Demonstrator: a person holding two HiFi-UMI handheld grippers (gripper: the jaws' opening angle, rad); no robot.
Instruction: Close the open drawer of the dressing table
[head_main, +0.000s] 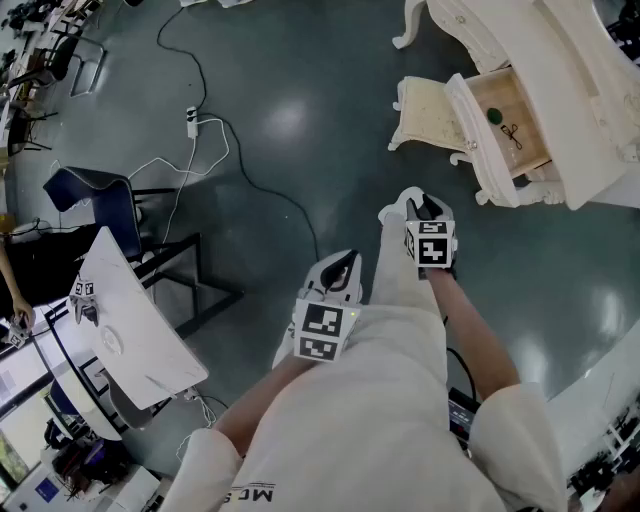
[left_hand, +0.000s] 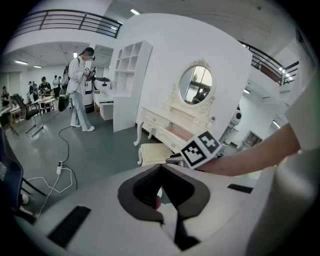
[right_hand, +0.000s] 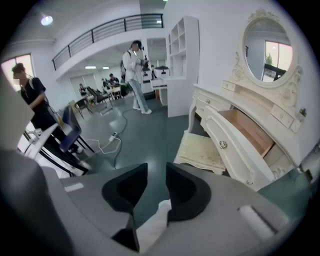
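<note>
Stool (head_main: 430, 115) beside open drawer (head_main: 478, 140) (w/ items (head_main: 494, 115) inside) of dressing table (head_main: 570, 90).

Pretty bright and even overall. The head view is sharp, with soft glare patches on the glossy floor (head_main: 288, 118), and the white dresser (head_main: 590, 90) is close to blown out. Both gripper views are heavy fisheye (black corners, lines bowing at the edges). Light comes from ceiling lights (left_hand: 135, 11) and a glowing window (right_hand: 11, 70). The mirror (right_hand: 267, 45) throws back a bright patch. Shadows are faint.
</note>
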